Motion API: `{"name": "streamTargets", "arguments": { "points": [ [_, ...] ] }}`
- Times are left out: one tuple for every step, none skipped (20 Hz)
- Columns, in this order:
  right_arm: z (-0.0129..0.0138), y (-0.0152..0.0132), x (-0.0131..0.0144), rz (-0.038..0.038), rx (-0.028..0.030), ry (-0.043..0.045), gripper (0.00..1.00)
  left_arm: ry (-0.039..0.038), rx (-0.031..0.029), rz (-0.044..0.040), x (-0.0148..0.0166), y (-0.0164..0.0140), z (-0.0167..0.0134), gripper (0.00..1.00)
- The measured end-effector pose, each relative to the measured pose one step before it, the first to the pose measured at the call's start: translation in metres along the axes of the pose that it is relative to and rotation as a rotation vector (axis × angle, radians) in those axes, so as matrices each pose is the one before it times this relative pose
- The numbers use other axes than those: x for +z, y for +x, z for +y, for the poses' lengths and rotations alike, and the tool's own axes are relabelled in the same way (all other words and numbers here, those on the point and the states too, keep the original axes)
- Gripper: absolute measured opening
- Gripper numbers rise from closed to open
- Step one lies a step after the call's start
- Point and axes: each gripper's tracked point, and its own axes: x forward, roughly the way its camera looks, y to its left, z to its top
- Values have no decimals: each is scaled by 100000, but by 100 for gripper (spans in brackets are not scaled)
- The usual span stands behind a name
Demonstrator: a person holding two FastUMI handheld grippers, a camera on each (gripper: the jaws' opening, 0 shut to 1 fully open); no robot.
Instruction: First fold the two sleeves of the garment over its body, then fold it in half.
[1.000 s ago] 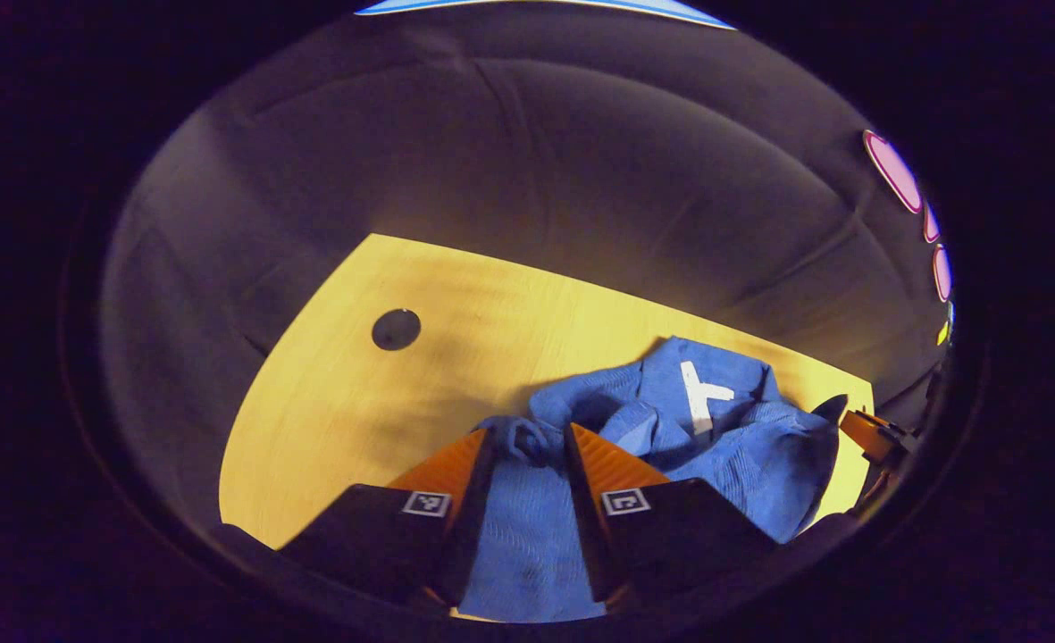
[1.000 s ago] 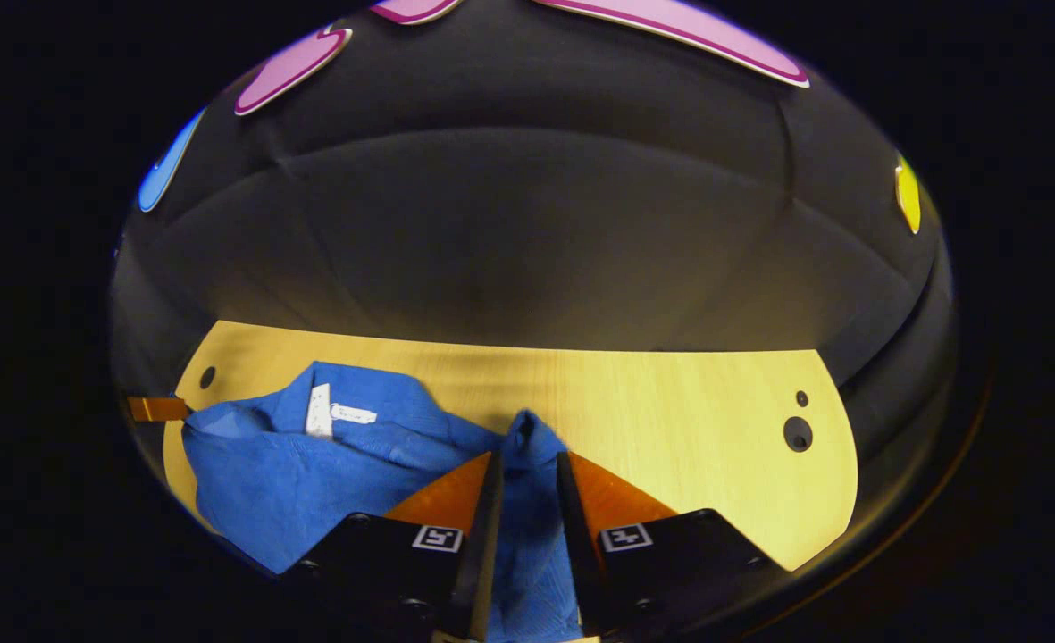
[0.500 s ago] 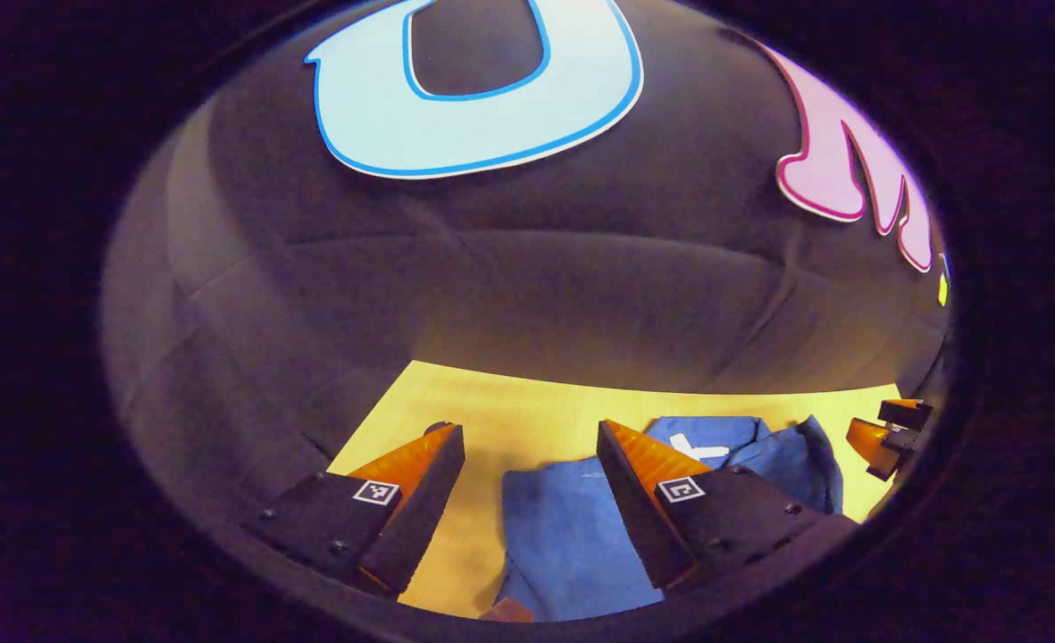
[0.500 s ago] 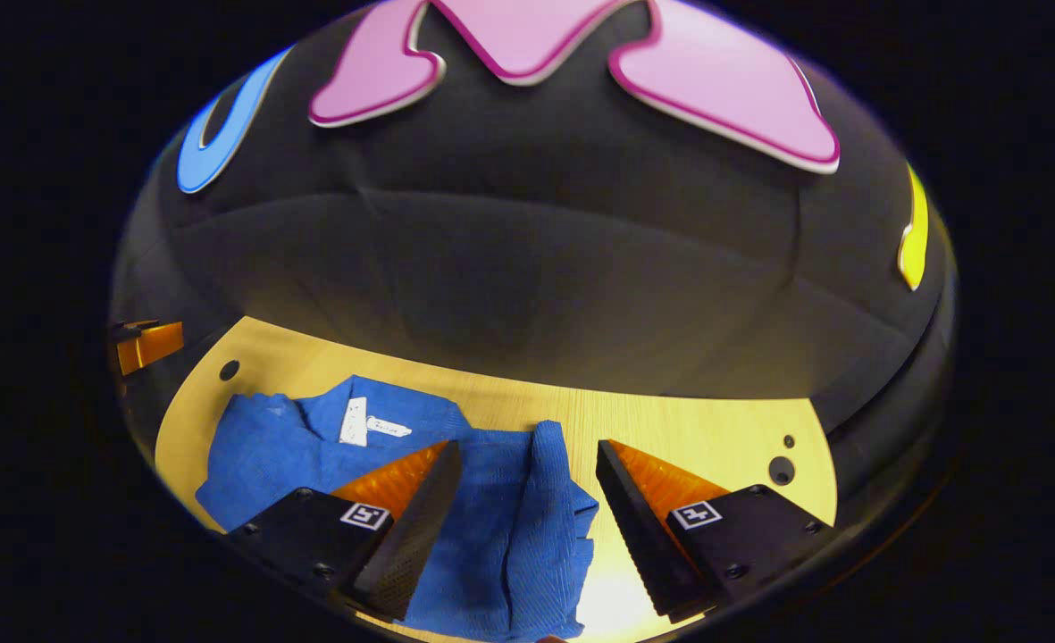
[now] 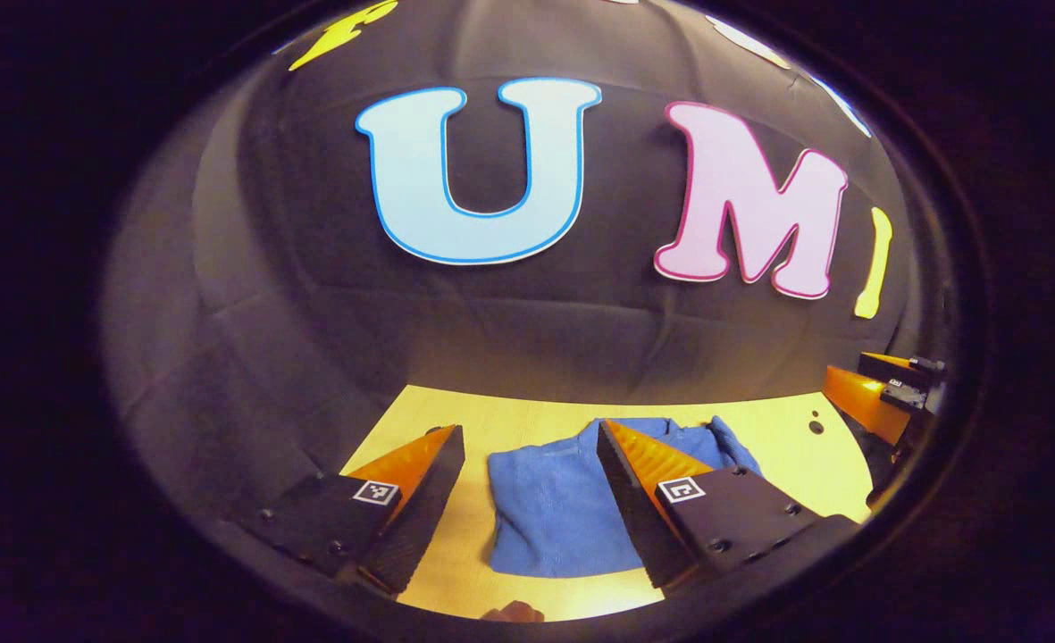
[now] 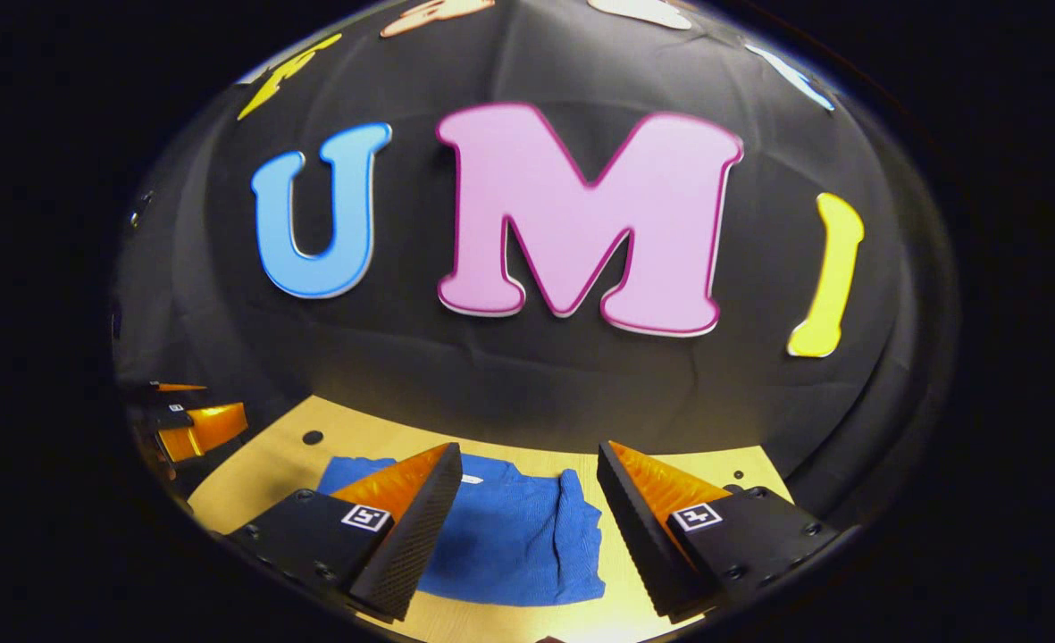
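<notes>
Looking along your left gripper (image 5: pixel 531 464), you find its fingers spread wide and holding nothing. The garment (image 5: pixel 554 513) lies on the table (image 5: pixel 777 446) just ahead and below, reaching to the right behind the right finger. Your right gripper (image 6: pixel 527 478) is equally wide open and empty, with the same cloth ahead, reaching left. The fold looks finished, so neither hand seems nearer.

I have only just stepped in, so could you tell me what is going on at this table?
A person is folding a blue garment with two hand-held grippers. It lies folded into a compact shape on the wooden table. The left gripper and the right gripper are both open above it, holding nothing. Whether every fold is done, I can't say.
</notes>
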Motion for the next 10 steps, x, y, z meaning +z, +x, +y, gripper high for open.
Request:
{"name": "streamTargets", "arguments": {
  "points": [
    [484,-2401,377,-1537,194,796,98,1117,-2356,-2550,-83,-2065,-105,87],
    [337,-2346,533,-2260,84,2204,98,2767,-1309,-2390,-42,-1962,-68,87],
    [410,-2150,661,-2489,236,2092,98,2195,871,-1992,-229,-2015,170,87],
    [191,-2238,389,-2085,-400,951,97,1343,576,-2161,-100,-2326,137,87],
    [113,-2394,293,-1667,-204,-256,97,-636,-728,-2323,32,-1851,-382,87],
    [160,-2146,304,-1481,-17,-1099,96,-1860,-1797,-1251,-202,-2007,-672,87],
    [342,-1967,149,-2237,-436,-1209,96,-1753,-1825,132,-825,-1963,-616,87],
    [354,-1785,355,-1287,996,1234,97,-814,-1520,305,-1072,-1752,-486,86],
    [690,-2126,28,-584,731,2830,96,-515,-556,-1283,-914,-1497,-275,87],
    [154,-1645,166,-449,39,2748,96,-40,509,-1111,-700,-1508,-145,87]
  ]
}}
